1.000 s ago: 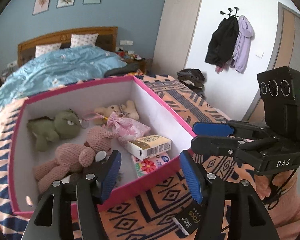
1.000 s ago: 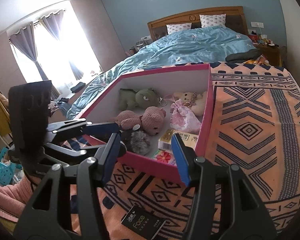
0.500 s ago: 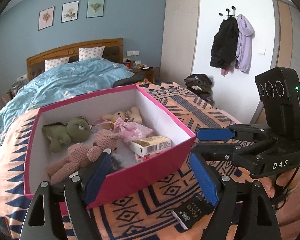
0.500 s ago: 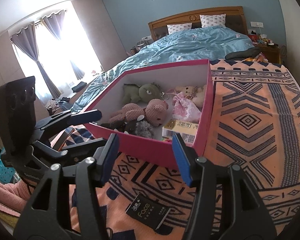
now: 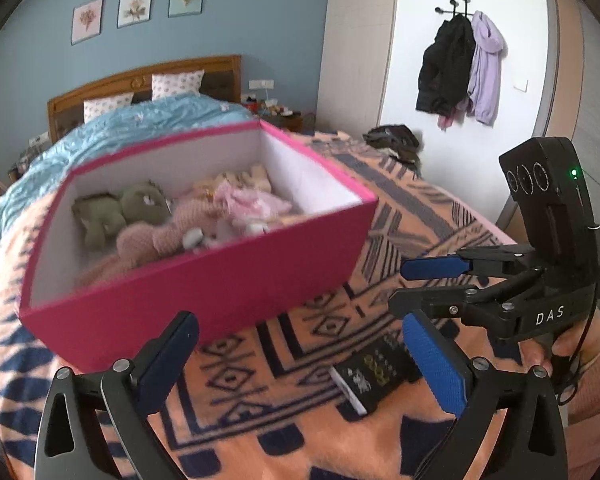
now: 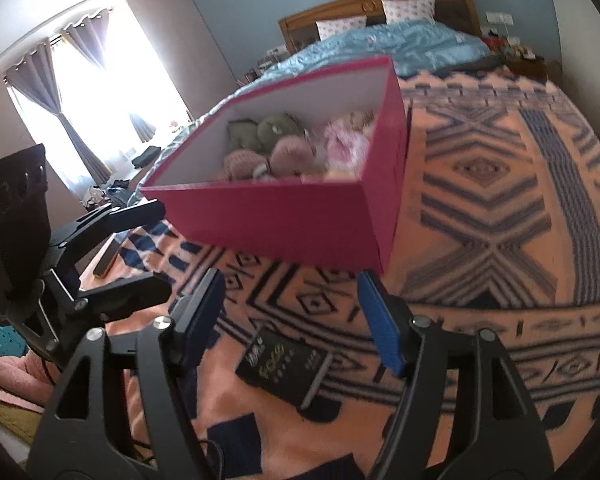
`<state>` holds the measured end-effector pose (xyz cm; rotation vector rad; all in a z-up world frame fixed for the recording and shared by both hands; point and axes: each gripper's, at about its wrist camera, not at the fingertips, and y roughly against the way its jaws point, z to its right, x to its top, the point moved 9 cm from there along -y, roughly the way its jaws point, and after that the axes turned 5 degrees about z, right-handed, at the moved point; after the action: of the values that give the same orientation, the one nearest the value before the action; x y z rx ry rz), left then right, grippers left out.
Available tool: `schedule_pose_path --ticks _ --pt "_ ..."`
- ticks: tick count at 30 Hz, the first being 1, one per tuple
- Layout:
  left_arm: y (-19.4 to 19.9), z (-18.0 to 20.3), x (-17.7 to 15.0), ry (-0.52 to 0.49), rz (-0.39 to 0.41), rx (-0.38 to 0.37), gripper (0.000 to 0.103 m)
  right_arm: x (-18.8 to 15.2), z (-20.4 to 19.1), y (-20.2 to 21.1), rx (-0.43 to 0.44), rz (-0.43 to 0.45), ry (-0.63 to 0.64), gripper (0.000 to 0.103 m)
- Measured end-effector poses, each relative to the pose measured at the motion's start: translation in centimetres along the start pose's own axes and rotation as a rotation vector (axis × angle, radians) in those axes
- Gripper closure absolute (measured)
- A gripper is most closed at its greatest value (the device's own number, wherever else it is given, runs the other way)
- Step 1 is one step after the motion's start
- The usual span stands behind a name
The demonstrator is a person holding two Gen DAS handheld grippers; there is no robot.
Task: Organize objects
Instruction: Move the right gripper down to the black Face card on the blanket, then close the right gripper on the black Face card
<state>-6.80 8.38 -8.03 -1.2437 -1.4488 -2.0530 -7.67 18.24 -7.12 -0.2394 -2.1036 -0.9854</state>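
A pink box [image 5: 204, 300] stands on the orange patterned blanket [image 6: 500, 200]. Inside it lie a green plush [image 5: 120, 208], a knitted pink bear [image 5: 160, 236] and a pink pouch [image 5: 252, 204]. A flat black packet [image 6: 286, 364] lies on the blanket in front of the box, also visible in the left wrist view [image 5: 376, 372]. My left gripper [image 5: 298, 332] hangs low before the box, its jaws opening wide with nothing between the pads. My right gripper [image 6: 291, 284] hovers just above the packet, jaws opening and not touching it. Each gripper shows in the other's view: right gripper [image 5: 404, 288], left gripper [image 6: 162, 248].
Beyond the box lies a bed with a blue quilt [image 5: 140, 128] and a wooden headboard. Coats [image 5: 460, 68] hang on wall hooks at the right, with a heap of clothes [image 5: 396, 140] below. A bright curtained window [image 6: 80, 92] is at the left.
Both grippers have drawn back from the box and sunk toward the blanket. Their jaws stand wider than before. The black packet now looks closer and the box's front wall hides more of its contents.
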Motion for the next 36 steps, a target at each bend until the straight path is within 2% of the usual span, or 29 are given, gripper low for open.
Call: schedule_pose_path --ticks 9,11,19,23,28,33,36 --pt "-1.8 0.3 -3.5 0.072 -0.098 -0.038 0.003 -3.5 0.7 -1.3 -0.006 -0.078 -0.038 0.033" --pt "-2.2 0.5 -4.1 0.084 -0.123 -0.048 0.012 -4.0 0.9 -1.5 -0.004 -0.086 -0.051 0.033" --pt "-3.0 1.0 -5.8 0.111 -0.183 -0.094 0.031 -4.9 1.2 -1.9 0.002 -0.101 -0.071 0.033" --pt "-3.3 1.7 -6.2 0.114 -0.211 -0.121 0.044 -5.2 1.1 -2.1 0.012 -0.111 -0.079 0.042" --pt "-3.8 2.3 -6.8 0.123 -0.24 -0.147 0.053 -5.6 0.9 -2.3 0.021 -0.118 -0.08 0.044" --pt "-4.0 2.7 -7.1 0.131 -0.261 -0.171 0.062 -5.9 0.8 -2.5 0.032 -0.128 -0.087 0.054" --pt "-4.0 3.1 -7.2 0.133 -0.266 -0.19 0.066 -6.1 0.8 -2.6 0.037 -0.134 -0.091 0.054"
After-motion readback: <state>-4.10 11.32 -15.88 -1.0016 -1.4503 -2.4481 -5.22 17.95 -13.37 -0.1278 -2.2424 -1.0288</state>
